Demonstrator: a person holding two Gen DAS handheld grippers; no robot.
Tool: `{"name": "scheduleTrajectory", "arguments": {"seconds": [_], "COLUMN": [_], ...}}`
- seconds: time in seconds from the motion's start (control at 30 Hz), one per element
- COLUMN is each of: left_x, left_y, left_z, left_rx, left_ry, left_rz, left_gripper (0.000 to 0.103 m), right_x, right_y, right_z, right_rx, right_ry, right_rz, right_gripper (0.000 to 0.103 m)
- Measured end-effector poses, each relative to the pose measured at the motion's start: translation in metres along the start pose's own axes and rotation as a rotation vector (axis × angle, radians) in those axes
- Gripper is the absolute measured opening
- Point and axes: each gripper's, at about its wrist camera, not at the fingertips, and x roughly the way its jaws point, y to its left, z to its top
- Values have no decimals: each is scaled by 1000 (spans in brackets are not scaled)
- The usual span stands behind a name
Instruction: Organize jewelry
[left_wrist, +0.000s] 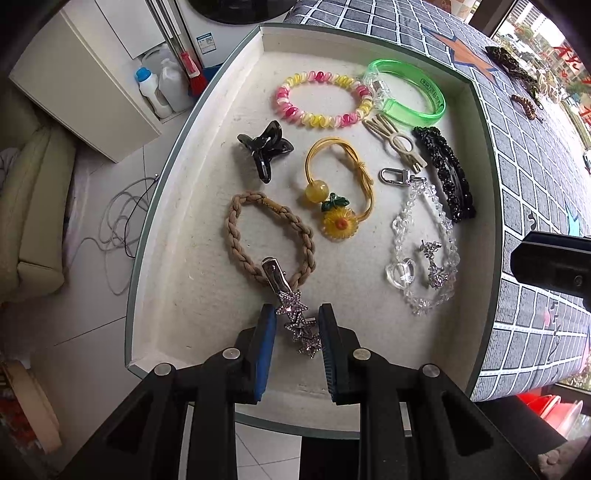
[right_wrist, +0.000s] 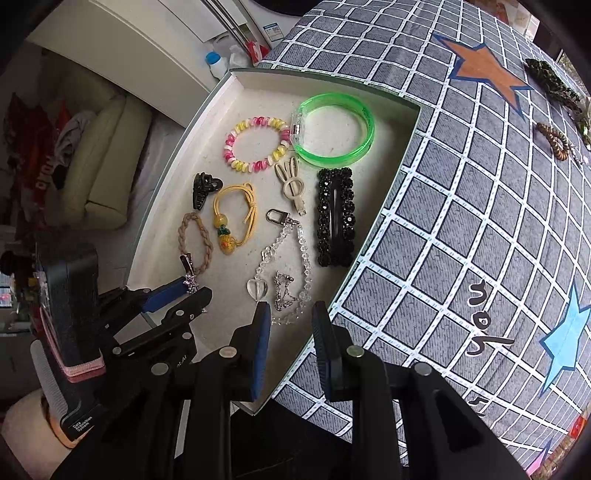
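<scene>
The bench (right_wrist: 461, 221), under a checked cloth, carries a shallow tray (left_wrist: 166, 229) of jewelry. Left claw (left_wrist: 297, 345) stands open over the tray's near edge, its pads flanking — apparently not yet pinching — the star hair clip (left_wrist: 295, 317). The clip's long axis runs straight ahead between the fingers, its metal tip overlapping the braided band (left_wrist: 271, 236). Right claw (right_wrist: 291, 343) hangs open and empty — farther off.

Both cameras look steeply down and forward along their fingers, close above the tray (left_wrist: 155, 206). The right view sits further right, over the checked cloth (right_wrist: 461, 229). Both share the tray's contents.
</scene>
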Motion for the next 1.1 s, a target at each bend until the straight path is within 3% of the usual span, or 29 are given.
{"name": "scheduleTrajectory", "arguments": {"seconds": [0.03,0.07,0.1,0.17,0.57,0.63,0.87,1.1], "left_x": [-1,-2,-5,-10,-8,-9,-14,-22], "left_y": [-1,-2,-2,-3,-7,-7,-9,-7], "left_z": [0,-1,-2,-2,-4,-4,-5,-4], "left_rx": [-1,-5,-15,-15,-4,-1,1,-13], "left_ry": [0,-6,-27,-54,-20,-19,-7,-9], "left_rz": [3,6,15,20,17,18,54,32], "left_gripper": [52,88,97,99,99,99,103,103], "right_x": [-6,-10,-11,-14,-13,-11,-6,-7], "right_y": [-5,-8,-1,-1,-12,-11,-4,-1], "right_z": [-3,-5,-2,-5,-11,-11,-9,-7], "right_rx": [5,10,17,24,57,56,38,35], "right_ry": [-3,-6,-8,-13,3,10,19,23], "right_rz": [0,-1,-4,-8,-29,-38,-54,-76], "right_gripper": [26,26,26,26,26,32,35,46]}}
